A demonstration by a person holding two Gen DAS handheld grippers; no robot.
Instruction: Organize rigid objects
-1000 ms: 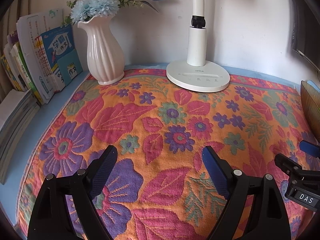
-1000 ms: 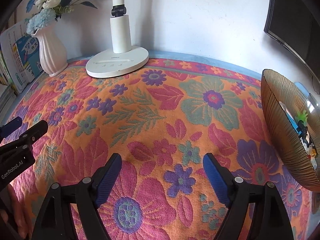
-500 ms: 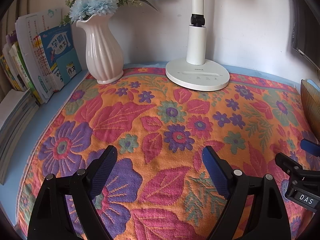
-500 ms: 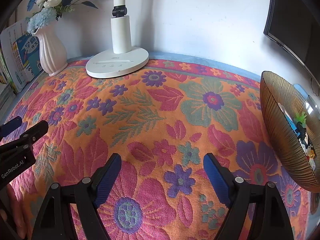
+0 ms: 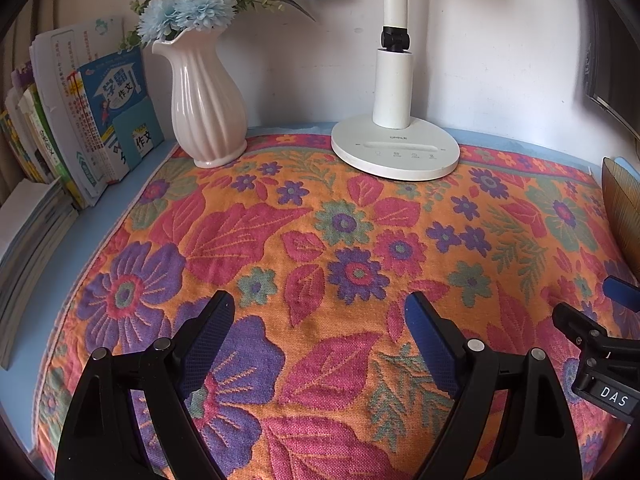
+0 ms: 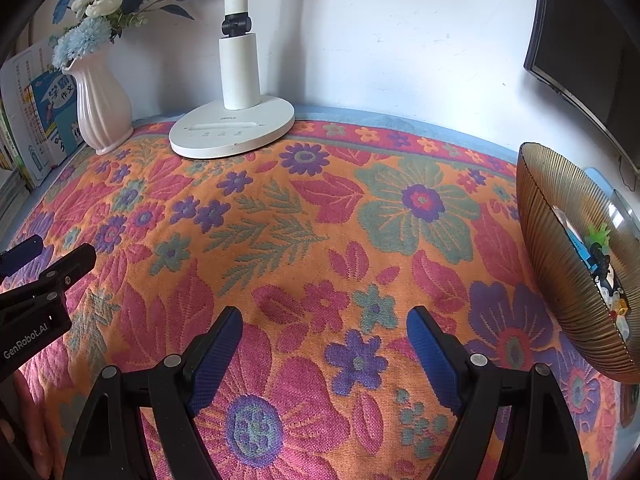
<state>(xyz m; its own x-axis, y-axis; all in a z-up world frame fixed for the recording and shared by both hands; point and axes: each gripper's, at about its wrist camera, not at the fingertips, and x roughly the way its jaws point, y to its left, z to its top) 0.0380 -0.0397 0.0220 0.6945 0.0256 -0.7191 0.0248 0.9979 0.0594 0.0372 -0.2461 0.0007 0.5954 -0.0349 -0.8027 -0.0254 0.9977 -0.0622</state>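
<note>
Rigid objects [image 6: 600, 268], small toy-like pieces (blue, green, white, black bits), sit inside the ribbed amber bowl [image 6: 560, 240] at the right edge of the table [image 5: 132, 184], on the floral cloth [image 6: 320, 220]. Can't make out exactly what each piece is; too small & partly hidden by the bowl wall.

Left hand-held gripper [image 5: 320, 316]: jaws wide apart, nothing btwn them, only cloth under. Right hand-held gripper [image 6: 324, 320]: same, spread wide & empty, bowl off to its right, well apart from the pads.

Step in hand, as I read it: either start or finish of sorting, w/ both grippers hovering over bare cloth. If pieces are to come out, the right one is the closer. Doing it well: come at the bowl from above its rim, not from the side, since the wall is tall and ribbed glass-like, likely to slide or tip if nudged. Pick one piece at a time, pads across its narrow side. Left one could steady the bowl's near wall.

View differences: right wrist view shows the bowl's inside & contents, plus a dark monitor [image 6: 580, 40] at upper right; left wrist view gets only a sliver of the bowl's outer wall, no contents. Left wrist view shows books [image 5: 80, 120] stacked & standing at far left more fully, and the pink vase [image 5: 206, 112] w/ flowers close up. Both show the white lamp [image 5: 394, 148] base at the back. Each view catches the other gripper's tip at its edge.
</note>
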